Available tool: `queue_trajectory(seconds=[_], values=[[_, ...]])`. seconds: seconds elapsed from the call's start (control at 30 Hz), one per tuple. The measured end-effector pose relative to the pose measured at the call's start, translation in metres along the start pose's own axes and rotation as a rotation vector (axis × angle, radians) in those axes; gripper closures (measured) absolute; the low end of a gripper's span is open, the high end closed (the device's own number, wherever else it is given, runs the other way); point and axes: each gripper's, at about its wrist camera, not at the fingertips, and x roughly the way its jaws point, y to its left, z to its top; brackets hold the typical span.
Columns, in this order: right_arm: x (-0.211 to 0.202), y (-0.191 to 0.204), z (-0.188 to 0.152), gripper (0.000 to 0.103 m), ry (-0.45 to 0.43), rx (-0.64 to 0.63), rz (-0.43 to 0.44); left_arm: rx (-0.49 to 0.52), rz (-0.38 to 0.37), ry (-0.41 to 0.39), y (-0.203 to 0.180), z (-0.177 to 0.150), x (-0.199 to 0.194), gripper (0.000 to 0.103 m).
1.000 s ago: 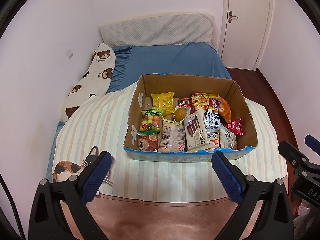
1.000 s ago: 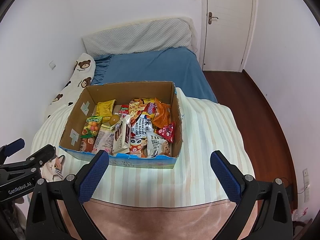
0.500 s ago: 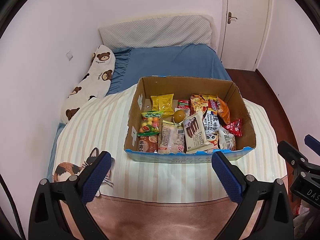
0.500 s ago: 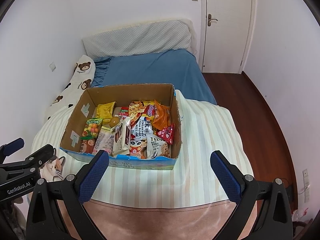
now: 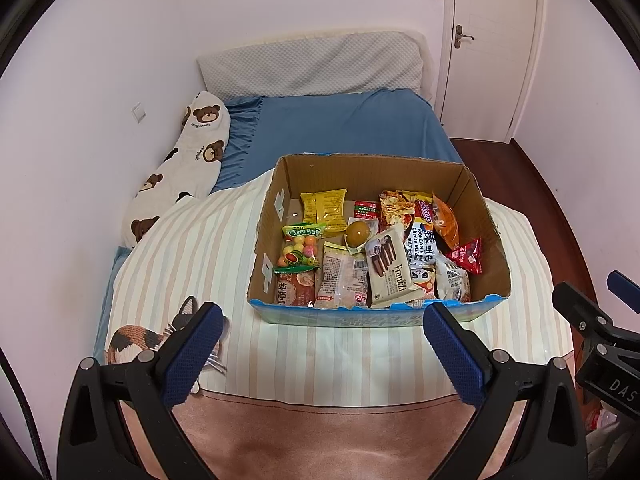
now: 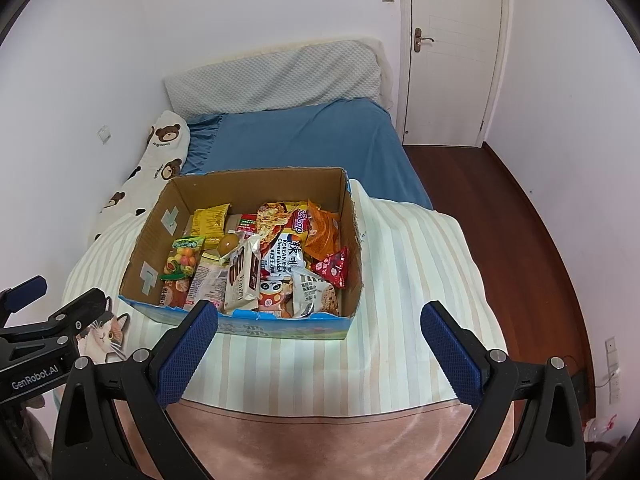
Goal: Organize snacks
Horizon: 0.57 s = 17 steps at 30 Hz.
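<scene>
On striped blanket (image 5: pixel 192 248) atop the bed sits open cardboard box (image 5: pixel 280 208) w/ snacks: Franzzi pack (image 5: pixel 390 266) approx. mid-box, candy bag (image 5: pixel 298 250) at box's left side, red pouch (image 5: pixel 466 256) at right. Left gripper (image 5: pixel 320 344) & right gripper (image 6: pixel 318 342) hover near box's front edge, both w/ fingers spread wide, holding nothing.

- I am looking at a bed whose blue sheet (image 5: pixel 344 128) is lying bare at the far end.
- A striped blanket (image 5: pixel 192 252) is covering the near part, with a cat picture (image 5: pixel 132 340) showing at its near left corner.
- A grey pillow (image 5: pixel 312 64) is leaning against the far wall.
- A bear-print bolster (image 5: pixel 180 168) is lying along the left wall.
- A white door (image 6: pixel 452 52) is standing closed beyond the bed, and a wood floor (image 6: pixel 520 240) is running along its right side.
</scene>
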Motion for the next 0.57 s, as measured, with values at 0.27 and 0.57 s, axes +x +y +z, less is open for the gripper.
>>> queue_trajectory(seconds=[0.27, 0.57], values=[[0.0007, -0.0008, -0.0024, 0.0, 0.001, 0.007, -0.001, 0.0, -0.005, 0.004, 0.0007, 0.0016, 0.0004, 0.0], [-0.0002, -0.0009, -0.0035, 0.0, -0.004, 0.012, 0.002, 0.001, -0.002, -0.005, 0.0024, 0.0014, -0.001, 0.0]])
